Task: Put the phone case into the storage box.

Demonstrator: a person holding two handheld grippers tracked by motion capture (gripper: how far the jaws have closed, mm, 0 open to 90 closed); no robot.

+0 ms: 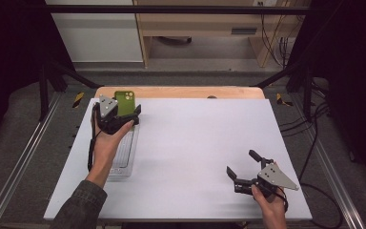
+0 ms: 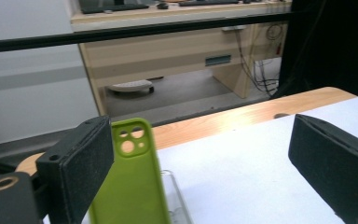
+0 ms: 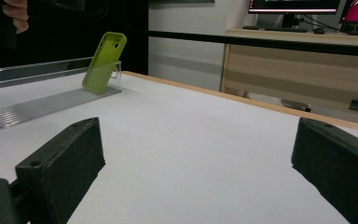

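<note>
Resting low over the near right corner of the counter (image 1: 195, 143), the right tongs (image 1: 242, 168) stood spread and empty, probably parked clear of the work. Farther off, at the left, the left tongs (image 1: 124, 114) hung just behind the green phone case (image 1: 125, 99), also spread; in the left gripper view the case (image 2: 133, 182) stood close beside one pad with no squeeze on it, so it looked freshly let go. The case leaned upright against the far end wall of the clear tray (image 3: 42, 100), camera holes up, likely propped there so that it would stay on edge instead of lying flat. A white sheet covered the counter, with a bare wooden strip along the far edge. Beyond lay grey floor, a black frame bar, pale wooden desks and loose cables.
</note>
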